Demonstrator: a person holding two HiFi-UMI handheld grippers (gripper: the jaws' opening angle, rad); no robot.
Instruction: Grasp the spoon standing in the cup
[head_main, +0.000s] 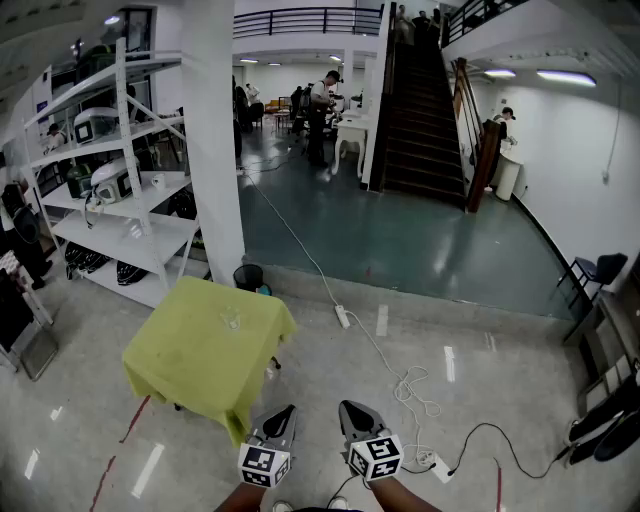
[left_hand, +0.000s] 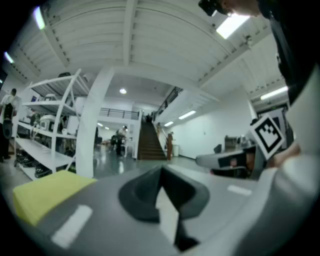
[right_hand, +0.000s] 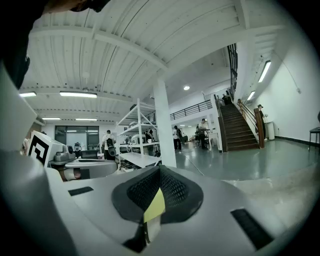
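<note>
Desk and surroundings.
The desk (head_main: 205, 350) stands before a pillar (head_main: 215, 140); shelving (head_main: 120, 200) lies to its left, a staircase (head_main: 420, 110) far behind to the right.

1. Pretty sure this is a big open lab or workshop hall, definitely nobody's home. There's a tall white pillar (head_main: 215, 140) and a dark glossy floor (head_main: 420, 240) running way back.
2. White metal shelving racks (head_main: 120, 190) on the left, loaded with boxy gear.
3. A wide dark staircase (head_main: 425, 120) climbs to an upper level with a black railing (head_main: 305, 20).
4. A long white cable (head_main: 300, 245) crosses the floor to a power strip (head_main: 342, 317), with more wire loops (head_main: 410, 385) nearby.
5. People (head_main: 322, 100) stand at white desks in the back.
6. Tube lights (head_main: 565, 76), plus a ribbed white ceiling (right_hand: 125, 45).
7. A small table under a yellow-green cloth (head_main: 205, 350) stands alone, with a black bin (head_main: 249, 276) just beside it.
</note>
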